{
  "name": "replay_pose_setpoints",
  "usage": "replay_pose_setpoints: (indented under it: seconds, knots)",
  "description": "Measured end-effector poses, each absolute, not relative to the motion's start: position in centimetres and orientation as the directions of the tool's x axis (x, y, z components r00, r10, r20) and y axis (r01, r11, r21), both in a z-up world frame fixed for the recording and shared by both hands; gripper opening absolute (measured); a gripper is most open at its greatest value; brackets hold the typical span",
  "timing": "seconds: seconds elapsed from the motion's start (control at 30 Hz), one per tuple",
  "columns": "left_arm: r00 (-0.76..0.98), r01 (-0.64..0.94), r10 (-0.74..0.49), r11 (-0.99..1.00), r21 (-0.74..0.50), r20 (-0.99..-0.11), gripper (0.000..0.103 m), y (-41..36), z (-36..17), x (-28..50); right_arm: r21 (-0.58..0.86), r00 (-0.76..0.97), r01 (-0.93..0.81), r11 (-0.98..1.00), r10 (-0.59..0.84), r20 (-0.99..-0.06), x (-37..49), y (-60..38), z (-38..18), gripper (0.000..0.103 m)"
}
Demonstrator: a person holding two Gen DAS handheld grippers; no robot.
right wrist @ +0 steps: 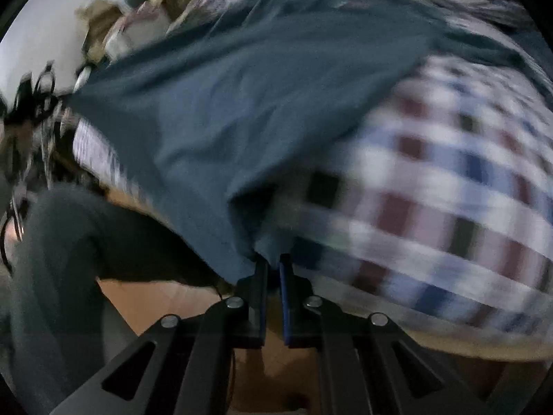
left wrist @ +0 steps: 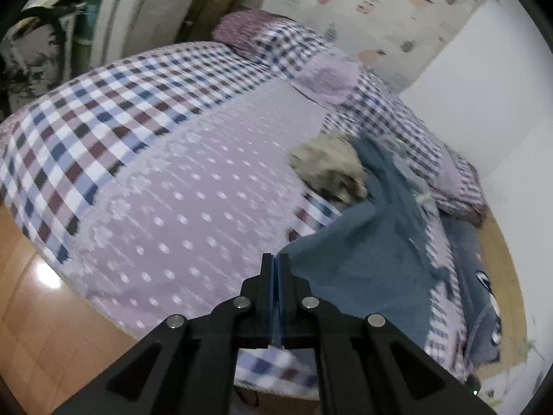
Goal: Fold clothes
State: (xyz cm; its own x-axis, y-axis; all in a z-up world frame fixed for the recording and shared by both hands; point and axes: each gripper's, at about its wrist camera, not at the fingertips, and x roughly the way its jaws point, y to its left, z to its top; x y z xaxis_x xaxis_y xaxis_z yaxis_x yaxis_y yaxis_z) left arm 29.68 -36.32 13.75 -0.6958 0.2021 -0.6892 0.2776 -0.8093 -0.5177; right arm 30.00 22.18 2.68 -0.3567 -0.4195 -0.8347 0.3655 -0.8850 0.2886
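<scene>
A slate-blue garment (left wrist: 373, 249) lies spread over the right part of the bed, reaching back toward the pillows. My left gripper (left wrist: 275, 263) is shut on a corner of its near edge, with a thin strip of cloth between the pads. In the right wrist view the same blue garment (right wrist: 242, 110) stretches across the frame, blurred by motion. My right gripper (right wrist: 273, 264) is shut on another corner of it, the cloth bunched at the fingertips.
The bed (left wrist: 179, 186) has a lilac dotted and checked cover. A beige crumpled garment (left wrist: 328, 166) lies by the blue one. A dark blue printed garment (left wrist: 480, 287) hangs off the right side. Pillows (left wrist: 262, 34) lie at the head. Wooden floor (left wrist: 41, 297) lies to the left. A person's dark-clad leg (right wrist: 69, 263) is near.
</scene>
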Motion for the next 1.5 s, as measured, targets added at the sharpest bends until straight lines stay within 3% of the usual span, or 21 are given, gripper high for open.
replay_pose_setpoints:
  seconds: [0.23,0.4,0.57,0.73,1.03,1.23,1.33,1.43,1.5]
  knots:
    - [-0.667,0.163,0.345,-0.797,-0.582,-0.66,0.001,-31.3,15.0,32.0,0.261,-0.554,0.212,-0.942,-0.335,-0.762,33.3,31.5,12.5,0.004]
    - [-0.558,0.125,0.397,-0.828,-0.547,-0.729,0.001,-25.8,12.5,33.2,0.171,-0.639,0.077,-0.982,-0.181,-0.748,35.2,35.4,17.7,0.004]
    - [-0.467,0.141,0.372,-0.865,-0.482,-0.802,0.001,-22.8,9.2,33.2,0.028,-0.534,-0.024,-0.999,-0.011,-0.846,35.0,37.3,14.9,0.004]
    - [-0.421,0.176,0.342,-0.877,-0.446,-0.84,0.001,-22.5,7.7,33.0,-0.021,-0.43,-0.05,-0.999,0.041,-0.902,34.5,36.3,9.0,0.004]
    - [-0.33,0.241,0.288,-0.895,-0.375,-0.899,0.001,-22.4,4.7,32.7,-0.085,-0.306,-0.071,-0.994,0.103,-0.946,33.4,35.5,3.1,0.005]
    - [-0.34,0.286,0.29,-0.874,-0.393,-0.894,0.001,-24.6,4.3,33.3,-0.117,-0.301,-0.126,-0.985,0.15,-0.942,34.0,37.1,4.1,0.006]
    - [-0.415,0.29,0.315,-0.844,-0.452,-0.854,0.001,-25.9,5.4,33.2,-0.091,-0.339,-0.152,-0.984,0.138,-0.931,34.2,37.9,5.4,0.011]
    - [-0.489,0.271,0.331,-0.822,-0.501,-0.807,0.004,-26.4,7.0,32.4,-0.036,-0.399,-0.177,-0.984,0.105,-0.911,34.1,38.4,6.8,0.023]
    - [-0.53,0.247,0.341,-0.814,-0.526,-0.776,0.017,-26.2,8.1,31.6,0.01,-0.444,-0.188,-0.982,0.076,-0.893,33.9,38.7,7.8,0.033]
